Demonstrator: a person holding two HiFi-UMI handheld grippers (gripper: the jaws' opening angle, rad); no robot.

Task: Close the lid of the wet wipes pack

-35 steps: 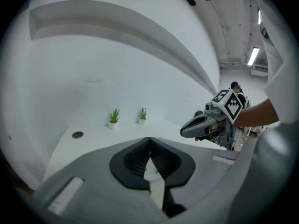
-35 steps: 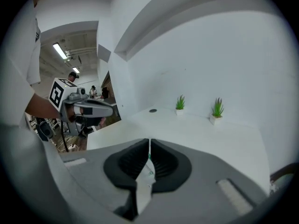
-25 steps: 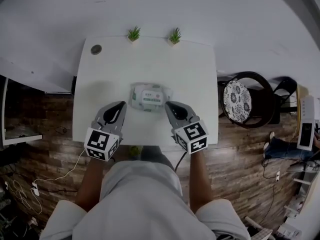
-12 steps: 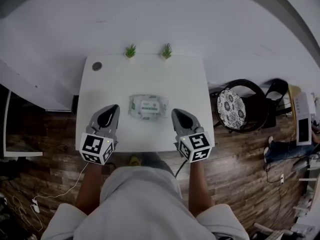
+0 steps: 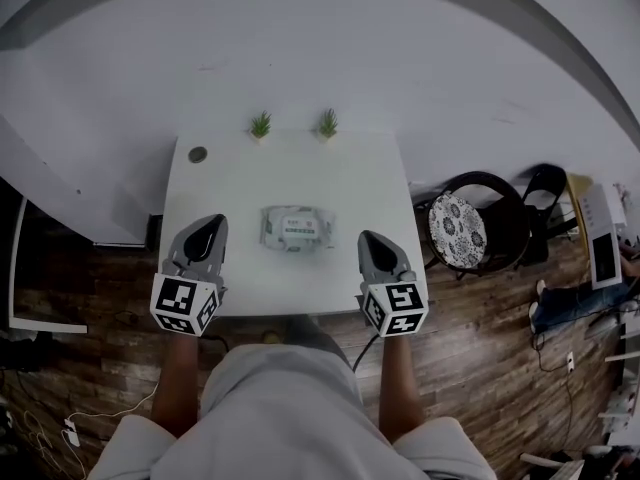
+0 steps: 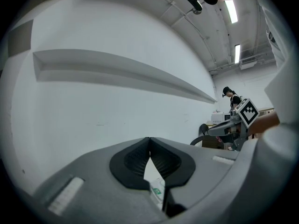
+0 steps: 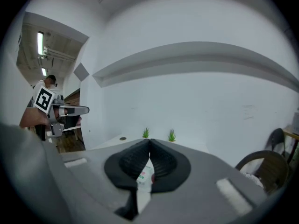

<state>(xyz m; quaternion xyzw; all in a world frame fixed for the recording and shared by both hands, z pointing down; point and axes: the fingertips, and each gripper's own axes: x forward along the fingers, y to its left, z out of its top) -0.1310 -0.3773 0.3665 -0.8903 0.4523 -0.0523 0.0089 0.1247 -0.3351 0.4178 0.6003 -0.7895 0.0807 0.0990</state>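
The left gripper (image 5: 207, 225) has its jaws pressed tip to tip with nothing between them, and the right gripper (image 5: 372, 236) is closed the same way, also empty. Both hang over the near part of the table (image 5: 290, 173), one on either side of the pack (image 5: 296, 228). The pack lies flat at mid-table, just ahead of and inward from each tip, with its long axis running from one gripper toward the other. The right gripper looks slightly nearer, and the lid (image 5: 299, 224) seems to lie flat already, though it is too small to be sure.
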